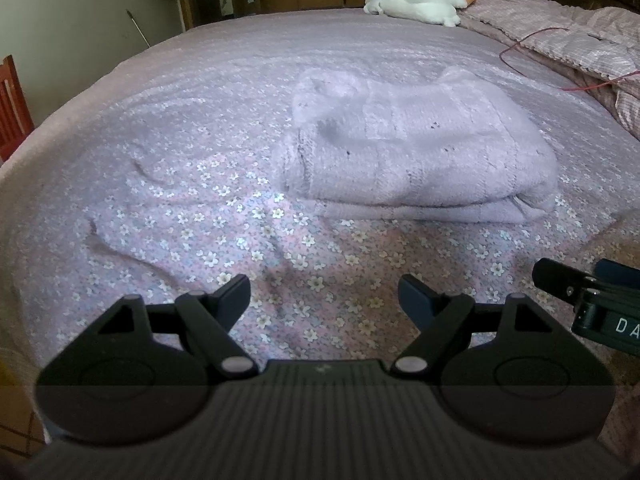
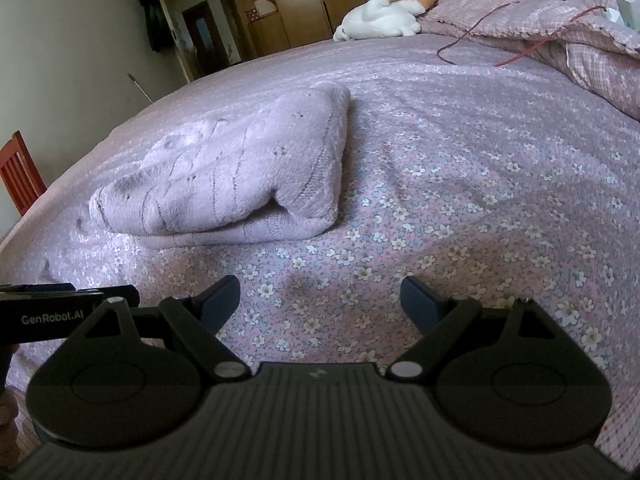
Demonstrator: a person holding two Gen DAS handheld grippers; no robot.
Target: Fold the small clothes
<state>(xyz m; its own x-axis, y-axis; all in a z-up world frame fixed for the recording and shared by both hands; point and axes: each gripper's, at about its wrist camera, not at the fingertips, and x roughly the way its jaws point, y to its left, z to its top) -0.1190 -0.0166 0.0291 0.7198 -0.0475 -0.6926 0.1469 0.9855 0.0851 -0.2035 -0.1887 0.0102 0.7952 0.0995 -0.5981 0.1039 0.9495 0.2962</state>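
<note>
Flowered bedsheet (image 1: 280, 264) lies bare around folded sweater (image 1: 416, 148); both grippers' jaws wide, empty.

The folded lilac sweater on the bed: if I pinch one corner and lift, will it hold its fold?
Probably not: the sweater is soft knit, its top layer gaping loose at the front. It would likely sag and unfold. Pushed, it may bunch on the wrinkled sheet.

Black left gripper (image 1: 324, 296) and right gripper (image 2: 320, 298): ribbed bodies, round side discs, silver pivot pins, dark blue finger pads (image 2: 222, 300). White "GenRobot.AI" lettering on one side.
</note>
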